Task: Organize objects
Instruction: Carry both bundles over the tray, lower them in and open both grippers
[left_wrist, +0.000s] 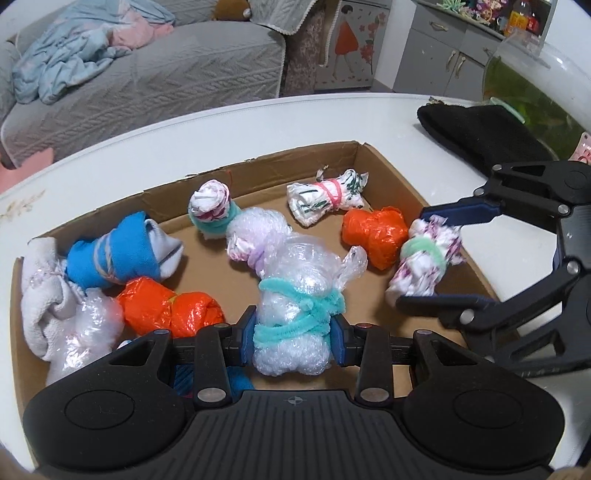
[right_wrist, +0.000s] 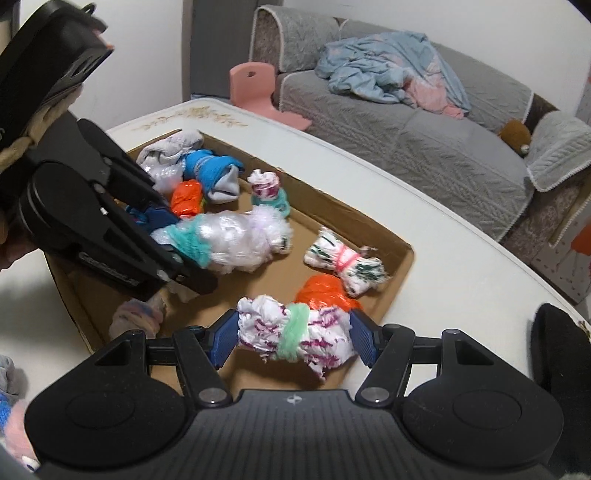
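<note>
I see grey quilted sofa (right_wrist: 424, 122) behind white table (left_wrist: 229, 122), crumpled blue blanket (right_wrist: 384, 66) on it, grey cabinet (left_wrist: 447, 55), pink chair (right_wrist: 258, 88).

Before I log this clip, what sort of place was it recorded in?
Most likely a home living room. A grey covered sofa with a crumpled blue blanket sits behind the white table, and a fish tank stands at the table's edge. The cardboard tray of bundles rests on that table.
</note>
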